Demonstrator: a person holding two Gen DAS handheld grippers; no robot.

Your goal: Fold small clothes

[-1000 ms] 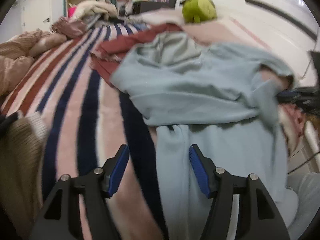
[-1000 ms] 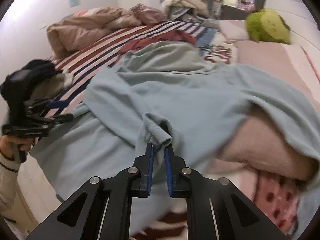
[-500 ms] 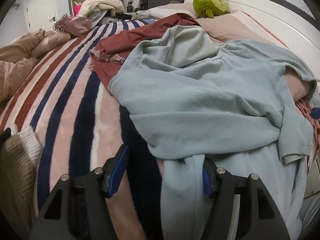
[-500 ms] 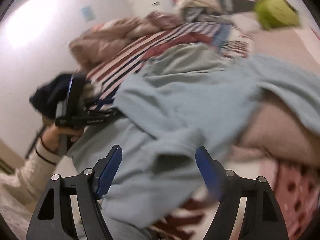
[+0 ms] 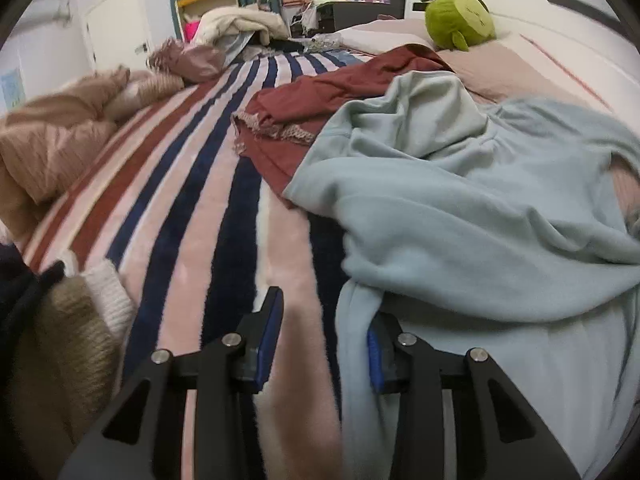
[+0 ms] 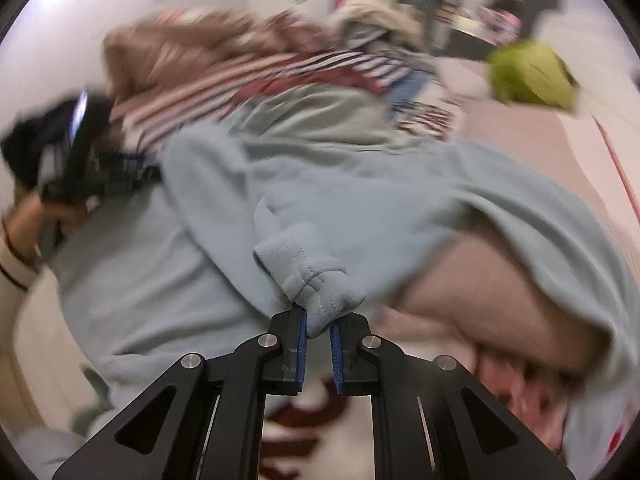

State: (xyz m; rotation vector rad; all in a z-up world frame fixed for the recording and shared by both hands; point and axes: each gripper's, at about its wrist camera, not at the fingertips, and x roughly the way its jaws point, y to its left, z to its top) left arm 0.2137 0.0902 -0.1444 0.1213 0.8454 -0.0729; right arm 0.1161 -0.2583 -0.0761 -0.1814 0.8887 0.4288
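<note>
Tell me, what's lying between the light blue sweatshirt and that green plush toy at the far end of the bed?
In the left wrist view, a maroon garment and a pink pillow lie between the light blue sweatshirt and the green plush toy.

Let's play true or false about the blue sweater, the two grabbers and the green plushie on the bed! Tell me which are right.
1. The right gripper is pinching a cuff of the light blue sweater. True.
2. The left gripper is shut tight. False: its fingers stand apart, with an edge of the sweater between them.
3. The green plush toy lies on top of the sweater. False: it sits farther back, on the pink bedding by the headboard.
4. A dark red garment lies partly under the sweater. True.
5. The striped blanket is all green. False: it has pink, navy and red stripes.
</note>
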